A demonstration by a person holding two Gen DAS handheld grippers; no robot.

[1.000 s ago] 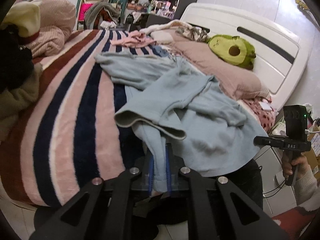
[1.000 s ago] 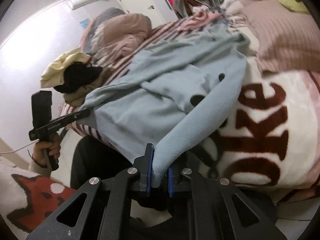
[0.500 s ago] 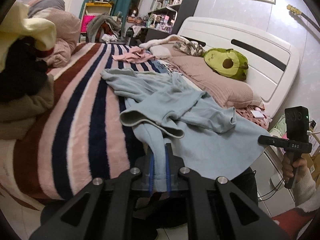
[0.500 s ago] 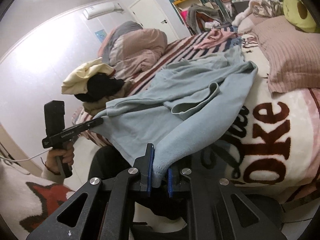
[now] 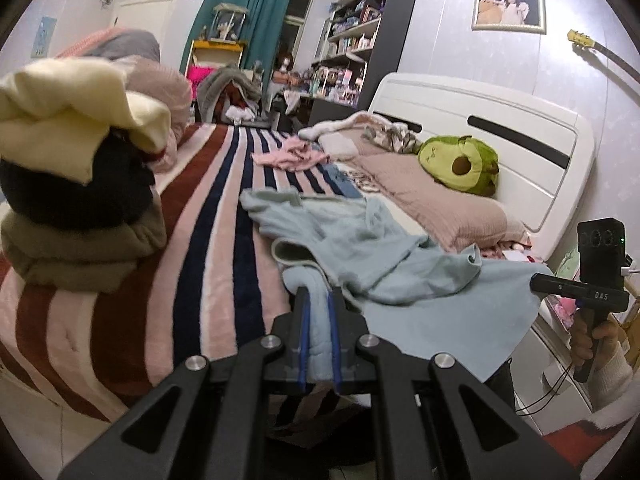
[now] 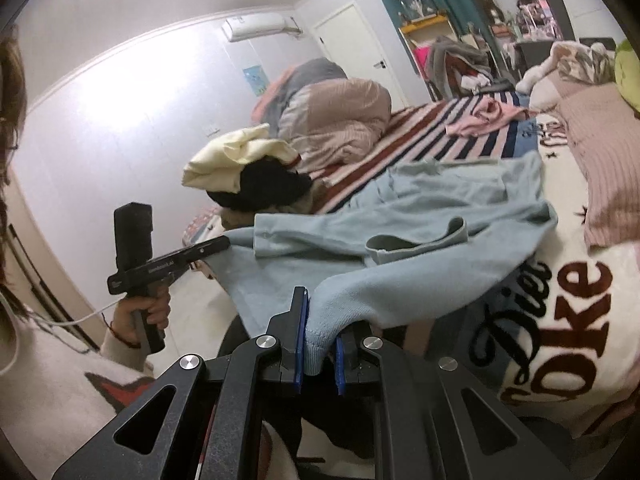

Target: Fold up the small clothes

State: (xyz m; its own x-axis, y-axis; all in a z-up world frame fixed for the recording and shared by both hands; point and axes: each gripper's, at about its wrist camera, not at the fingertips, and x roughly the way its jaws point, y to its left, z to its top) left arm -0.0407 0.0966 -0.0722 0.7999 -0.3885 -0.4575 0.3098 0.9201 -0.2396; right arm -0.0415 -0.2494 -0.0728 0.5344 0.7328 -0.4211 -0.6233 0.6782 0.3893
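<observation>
L gripper (image 5: 319, 332): my jaws are pinched tight on a ribbed edge of the light-blue sweatshirt (image 5: 384, 256), fabric bunched betw. the blue pads. R gripper (image 6: 319, 346): likewise clamped on another ribbed edge of the same garment, cloth hanging in a fold betw. the pads. Sweatshirt: front part lifted off the near edge of the bed and stretched betw. my two grippers; rest lies crumpled on the striped blanket (image 5: 208, 240), one cuffed sleeve (image 6: 416, 240) folded across the top. Left of it, near the bed edge: stack of folded clothes (image 5: 76, 196), cream over black over olive. Right: pillow (image 5: 436, 196) w/ green avocado plush (image 5: 460, 164) on it. Further back: pink garment (image 5: 290, 156) on the stripes, then rolled duvet (image 6: 332, 112); white headboard (image 5: 500, 128) behind the plush.
</observation>
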